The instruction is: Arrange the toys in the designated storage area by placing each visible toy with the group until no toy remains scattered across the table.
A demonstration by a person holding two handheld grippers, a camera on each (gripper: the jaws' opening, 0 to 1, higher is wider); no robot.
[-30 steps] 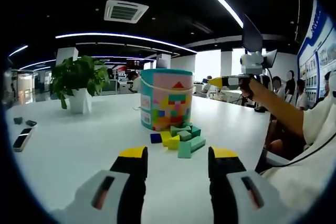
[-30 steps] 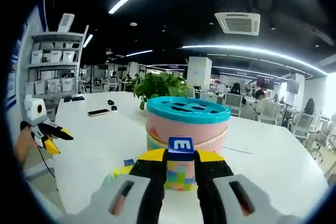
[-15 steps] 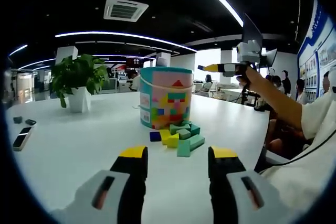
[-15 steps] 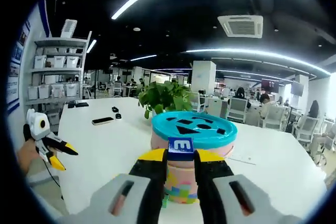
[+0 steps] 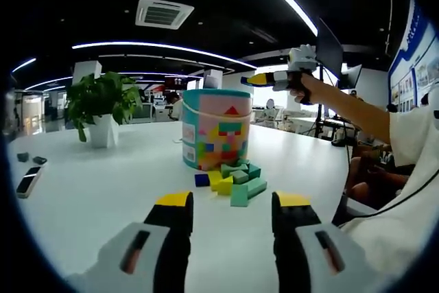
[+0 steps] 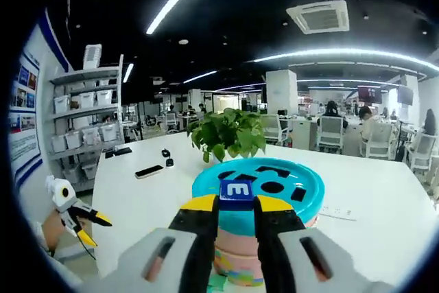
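One blue block (image 6: 236, 194) pinched in the right hand-held gripper (image 6: 236, 205) above the bucket (image 6: 257, 231).
Left hand-held gripper (image 5: 231, 212) gapes empty; roughly eight loose blocks (image 5: 235, 179) overlap, count uncertain.

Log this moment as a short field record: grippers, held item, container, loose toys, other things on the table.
left gripper: open, empty, low over the table, pointed at the block pile
right gripper: shut on blue block, raised above the bucket lid
blue block: white letter on its face, pinched between the jaws
bucket: upright, colourful sides, teal lid with shape-sorter holes
block pile: green, yellow and blue blocks, on the table at the bucket's base
table: white; potted plant, phone
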